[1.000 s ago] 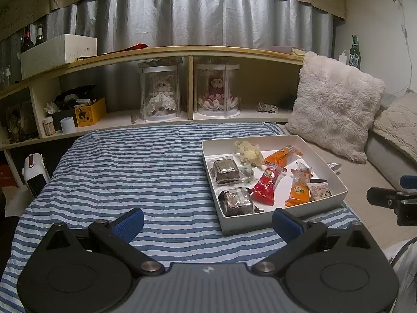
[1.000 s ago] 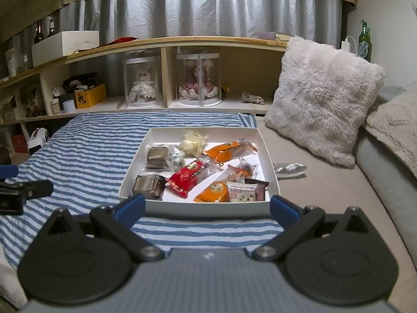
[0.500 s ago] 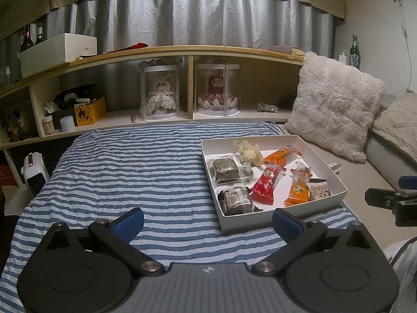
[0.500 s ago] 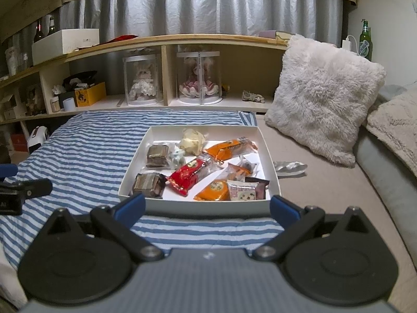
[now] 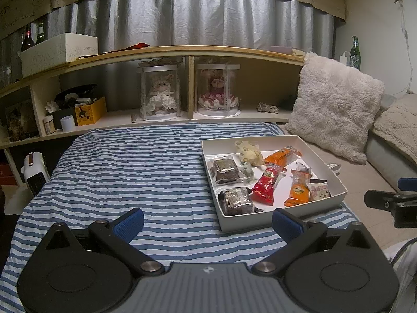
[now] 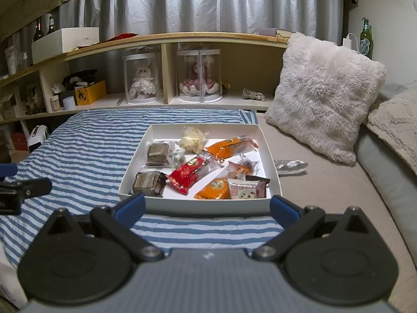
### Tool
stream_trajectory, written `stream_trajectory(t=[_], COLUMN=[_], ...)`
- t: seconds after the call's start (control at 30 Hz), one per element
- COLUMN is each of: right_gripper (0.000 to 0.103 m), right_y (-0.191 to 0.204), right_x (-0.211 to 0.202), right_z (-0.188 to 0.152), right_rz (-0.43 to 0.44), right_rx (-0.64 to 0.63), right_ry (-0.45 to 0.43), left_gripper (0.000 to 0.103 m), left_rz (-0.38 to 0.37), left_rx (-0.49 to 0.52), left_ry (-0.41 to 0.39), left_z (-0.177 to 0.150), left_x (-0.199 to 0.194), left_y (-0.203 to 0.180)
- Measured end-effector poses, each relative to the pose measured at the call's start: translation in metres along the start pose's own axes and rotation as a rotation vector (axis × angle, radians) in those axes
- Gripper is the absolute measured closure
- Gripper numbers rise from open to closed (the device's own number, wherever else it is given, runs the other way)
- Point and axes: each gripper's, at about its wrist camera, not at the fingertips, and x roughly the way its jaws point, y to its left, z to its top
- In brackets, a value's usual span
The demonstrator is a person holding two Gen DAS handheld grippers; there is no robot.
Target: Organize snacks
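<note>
A white box point(image 5: 281, 221) point(image 6: 203, 205) sits on the blue striped blanket point(image 5: 135, 172) and holds several wrapped snacks: a red packet point(image 5: 267, 186) point(image 6: 191, 173), orange packets point(image 5: 282, 155) point(image 6: 229, 146), brown cakes point(image 5: 225, 168) point(image 6: 148, 181) and a pale crumpled one point(image 6: 191, 138). My left gripper point(image 5: 208, 221) is open and empty, hovering before the box's near left corner. My right gripper point(image 6: 207, 207) is open and empty, just in front of the box's near wall.
A silver wrapper point(image 6: 290, 165) lies on the beige mattress right of the box. A fluffy pillow point(image 6: 323, 99) leans at the back right. A wooden shelf point(image 5: 166, 114) with doll cases stands behind the bed. A white heater point(image 5: 35, 173) stands on the floor at the left.
Both grippers have moved slightly; the box sits a little nearer in the right wrist view. Both stay open and empty.
</note>
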Motion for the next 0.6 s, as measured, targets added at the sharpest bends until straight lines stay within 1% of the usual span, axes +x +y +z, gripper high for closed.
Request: stream_trajectory(t=[0.33,0.6], right_gripper=[0.001,0.001], right_y=[-0.0022,-0.0013], right_x=[0.0006,0.0009], right_z=[-0.0003,0.0000], right_rz=[0.008,0.010], right_rx=[0.011,0.011], right_ry=[0.005,0.007], left_gripper=[0.000,0.000], left_rz=[0.013,0.010], left_rx=[-0.015,-0.016], left_ry=[0.012,0.001], left_z=[0.0004,-0.0012], left_x=[0.0009,0.0010], left_y=[-0.0025,-0.0037])
